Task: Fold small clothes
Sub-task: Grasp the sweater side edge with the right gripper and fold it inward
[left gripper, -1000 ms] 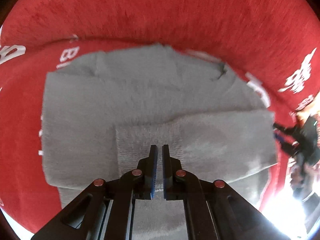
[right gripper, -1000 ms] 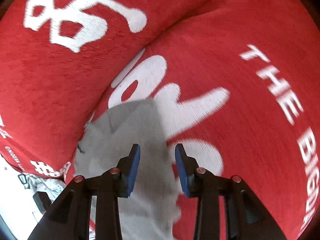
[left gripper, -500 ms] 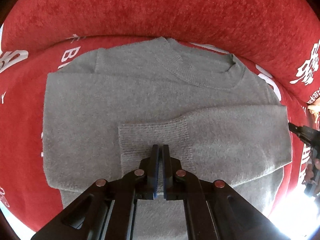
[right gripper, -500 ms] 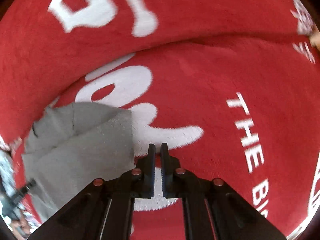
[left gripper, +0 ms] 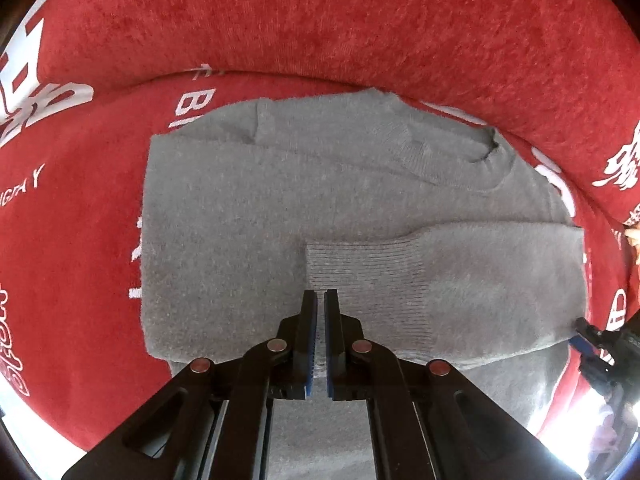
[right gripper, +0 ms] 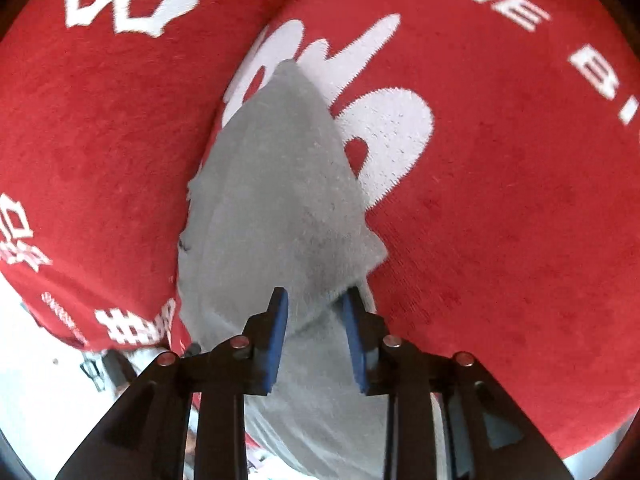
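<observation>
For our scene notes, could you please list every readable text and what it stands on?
"THE": white print on the red cover, right wrist view.
"BI": same cover, behind the grey sweater, cut off.
"GH Y": same cover, left edge, cut off.
Large white Chinese characters: cropped and blurred, unreadable.
Sweater: no text.

Grey sweater (left gripper: 248,208) looking like fuzzy matt knit, ribbed cuff (left gripper: 364,272); red blanket (left gripper: 320,28) showing plush nap, matt.
</observation>
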`<move>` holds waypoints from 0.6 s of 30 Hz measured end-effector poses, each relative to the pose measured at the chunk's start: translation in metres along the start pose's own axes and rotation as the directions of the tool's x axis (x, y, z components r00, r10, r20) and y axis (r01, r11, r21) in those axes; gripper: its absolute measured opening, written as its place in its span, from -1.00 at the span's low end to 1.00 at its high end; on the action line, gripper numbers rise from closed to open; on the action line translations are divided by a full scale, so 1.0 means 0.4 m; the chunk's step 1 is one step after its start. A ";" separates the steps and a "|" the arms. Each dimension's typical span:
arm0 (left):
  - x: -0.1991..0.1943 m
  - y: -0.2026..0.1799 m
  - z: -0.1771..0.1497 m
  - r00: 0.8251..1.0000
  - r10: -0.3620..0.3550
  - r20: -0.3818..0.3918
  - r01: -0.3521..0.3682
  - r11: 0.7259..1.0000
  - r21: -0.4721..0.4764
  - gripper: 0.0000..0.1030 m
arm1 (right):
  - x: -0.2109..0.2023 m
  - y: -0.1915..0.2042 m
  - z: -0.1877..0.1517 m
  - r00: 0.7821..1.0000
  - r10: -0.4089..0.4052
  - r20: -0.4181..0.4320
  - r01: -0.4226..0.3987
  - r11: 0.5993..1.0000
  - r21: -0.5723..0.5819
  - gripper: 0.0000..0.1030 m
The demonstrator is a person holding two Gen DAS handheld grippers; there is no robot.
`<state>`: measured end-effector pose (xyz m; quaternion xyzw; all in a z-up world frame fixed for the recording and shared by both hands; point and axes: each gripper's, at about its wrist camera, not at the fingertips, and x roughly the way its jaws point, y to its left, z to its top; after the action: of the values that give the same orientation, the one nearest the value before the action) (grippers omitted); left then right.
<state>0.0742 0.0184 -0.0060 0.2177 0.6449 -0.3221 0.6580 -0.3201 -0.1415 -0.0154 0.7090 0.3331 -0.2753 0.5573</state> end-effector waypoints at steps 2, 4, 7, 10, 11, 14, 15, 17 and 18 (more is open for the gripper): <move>0.023 0.002 0.000 0.999 0.030 -0.012 -0.030 1.000 0.003 -0.92 | 0.024 -0.001 -0.015 0.999 -0.033 0.005 0.033 0.999 0.010 -0.89; 0.036 0.018 -0.006 0.998 0.055 -0.025 -0.055 0.998 0.002 -0.92 | 0.042 0.010 -0.034 0.999 -0.055 0.002 0.055 0.998 -0.013 -0.89; 0.026 0.045 -0.014 0.998 0.055 -0.023 -0.056 0.998 -0.016 -0.92 | 0.040 0.044 -0.043 0.990 -0.137 -0.016 0.135 0.987 -0.086 -0.86; -0.001 0.060 -0.020 0.999 0.050 -0.010 -0.050 0.998 -0.027 -0.92 | 0.030 0.082 -0.059 0.985 -0.175 -0.017 0.170 0.973 -0.156 -0.79; -0.015 0.061 -0.023 0.999 0.034 0.001 -0.034 0.999 -0.028 -0.92 | 0.026 0.099 -0.069 0.985 -0.175 -0.006 0.171 0.968 -0.186 -0.79; -0.037 0.043 -0.027 1.000 0.007 0.024 -0.007 1.000 -0.002 -0.92 | 0.036 0.173 -0.099 0.983 -0.182 0.028 0.182 0.935 -0.303 -0.79; -0.038 0.031 -0.028 1.000 0.000 0.027 0.000 1.000 0.014 -0.92 | 0.046 0.190 -0.102 0.981 -0.191 0.033 0.191 0.927 -0.323 -0.79; -0.026 0.004 -0.026 1.000 -0.014 0.023 0.013 0.999 0.032 -0.92 | 0.091 0.227 -0.105 0.975 -0.217 0.041 0.217 0.903 -0.370 -0.79; -0.016 -0.009 -0.027 1.000 -0.023 0.016 0.022 0.999 0.039 -0.92 | 0.102 0.236 -0.108 0.972 -0.228 0.047 0.229 0.896 -0.382 -0.79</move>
<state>0.0642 0.0243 -0.0001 0.2205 0.6358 -0.3435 0.6552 -0.2202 -0.1075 0.0206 0.5417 0.4613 -0.2684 0.6494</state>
